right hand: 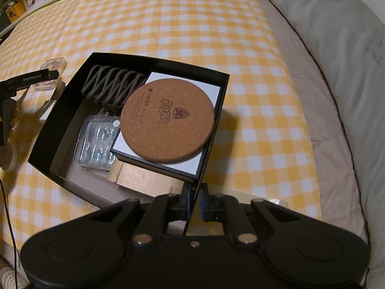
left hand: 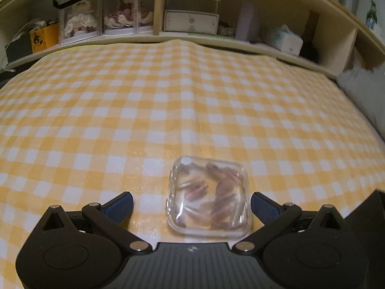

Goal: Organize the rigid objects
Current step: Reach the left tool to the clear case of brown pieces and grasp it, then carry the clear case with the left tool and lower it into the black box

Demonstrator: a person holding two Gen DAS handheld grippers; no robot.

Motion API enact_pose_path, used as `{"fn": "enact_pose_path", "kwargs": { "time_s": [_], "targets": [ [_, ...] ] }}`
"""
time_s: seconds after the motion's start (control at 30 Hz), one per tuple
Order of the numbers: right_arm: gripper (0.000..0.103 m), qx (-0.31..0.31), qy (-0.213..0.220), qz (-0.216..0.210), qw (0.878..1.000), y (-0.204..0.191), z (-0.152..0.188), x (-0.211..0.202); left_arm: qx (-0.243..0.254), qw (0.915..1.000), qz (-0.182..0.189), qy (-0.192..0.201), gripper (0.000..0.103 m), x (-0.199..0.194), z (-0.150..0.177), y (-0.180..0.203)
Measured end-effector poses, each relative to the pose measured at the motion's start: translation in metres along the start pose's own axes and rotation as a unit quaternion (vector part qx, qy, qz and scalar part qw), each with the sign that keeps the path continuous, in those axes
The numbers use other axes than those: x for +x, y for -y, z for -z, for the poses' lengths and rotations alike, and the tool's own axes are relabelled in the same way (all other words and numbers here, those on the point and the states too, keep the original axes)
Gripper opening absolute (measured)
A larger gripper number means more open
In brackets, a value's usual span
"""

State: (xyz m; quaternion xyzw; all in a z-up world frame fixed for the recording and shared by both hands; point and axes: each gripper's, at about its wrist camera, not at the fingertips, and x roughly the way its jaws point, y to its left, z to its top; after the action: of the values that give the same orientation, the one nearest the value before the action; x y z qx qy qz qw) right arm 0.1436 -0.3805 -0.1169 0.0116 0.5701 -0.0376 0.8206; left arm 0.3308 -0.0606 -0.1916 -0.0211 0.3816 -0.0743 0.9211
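Clear square plastic case (left hand: 208, 198) lying between wide-apart left fingers (left hand: 121, 206), untouched, on yellow checked cloth (left hand: 144, 96); right fingers (right hand: 186, 198) clamped on black open cardboard box (right hand: 60, 110) wall.

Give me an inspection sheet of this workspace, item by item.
Surface: yellow checked cloth, wrinkled.
Job's things: black box holding cork coaster on a white-topped box, coiled cord, clear blister tray; small clear case still on the cloth.
Clutter: nothing seen.
Tongs: left tongs open around the clear case, not pressing; right tongs shut on the black box wall.
Cables: thin black cable at left edge.
Surroundings: shelf with boxes; grey pillow.
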Motion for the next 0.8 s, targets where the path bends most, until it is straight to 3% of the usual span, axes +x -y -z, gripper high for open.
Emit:
{"fn": "enact_pose_path", "kwargs": {
  "time_s": [0.3,0.43,0.63,0.8],
  "targets": [
    [0.008,-0.008,-0.001,0.006,1.0,-0.003,0.001,0.001,0.003,0.9999,-0.006,0.009,0.091,0.005,0.0,0.024],
    [0.008,-0.012,0.002,0.008,1.0,-0.004,0.001,0.002,0.029,0.9989,-0.034,0.014,0.079,0.006,0.004,0.037],
    [0.008,0.034,0.0,-0.013,0.999,0.007,-0.004,0.005,0.025,0.9989,-0.032,0.023,0.078,0.003,0.007,0.033],
    [0.008,0.048,0.0,-0.016,0.999,0.008,-0.004,0.006,-0.011,0.9996,-0.013,0.022,0.078,-0.004,0.008,0.024]
  ]
}}
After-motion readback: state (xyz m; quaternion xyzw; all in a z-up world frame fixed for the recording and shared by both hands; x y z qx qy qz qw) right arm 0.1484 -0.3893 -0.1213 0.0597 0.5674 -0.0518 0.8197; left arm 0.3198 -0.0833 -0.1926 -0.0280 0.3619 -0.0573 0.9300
